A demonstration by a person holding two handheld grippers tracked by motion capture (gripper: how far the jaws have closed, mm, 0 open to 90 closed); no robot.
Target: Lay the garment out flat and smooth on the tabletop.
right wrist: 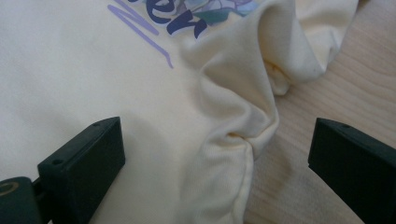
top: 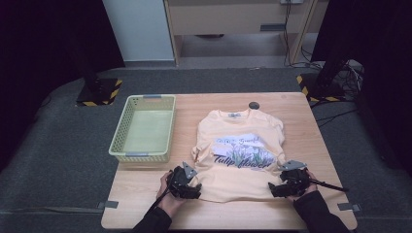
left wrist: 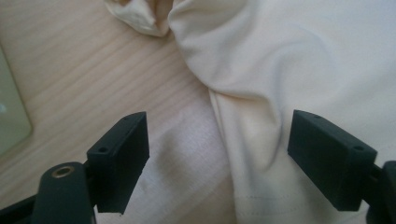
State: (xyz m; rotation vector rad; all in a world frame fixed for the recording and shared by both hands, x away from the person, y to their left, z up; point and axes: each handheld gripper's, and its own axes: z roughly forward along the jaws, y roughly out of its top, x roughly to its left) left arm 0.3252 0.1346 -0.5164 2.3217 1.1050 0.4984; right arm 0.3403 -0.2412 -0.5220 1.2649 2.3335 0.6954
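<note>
Both grippers, left (top: 198, 188) and right (top: 270, 190), stand released with jaws wide over the shirt's (top: 241, 145) bottom corners (cloth bunched between them) on the table (top: 194, 111).

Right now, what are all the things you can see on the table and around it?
T-shirt: one, pale peach with a purple flower print, flat on the middle of the table, front up.
Basket: one, light green, on the table's left part.
Round knob: one, dark, past the T-shirt's collar.
Table: one, light wood.
Stands: two, black with yellow stripes, on the floor behind the table.
Left gripper: one, black, open, at the T-shirt's lower left edge.
Right gripper: one, black, open, at its lower right edge.
</note>
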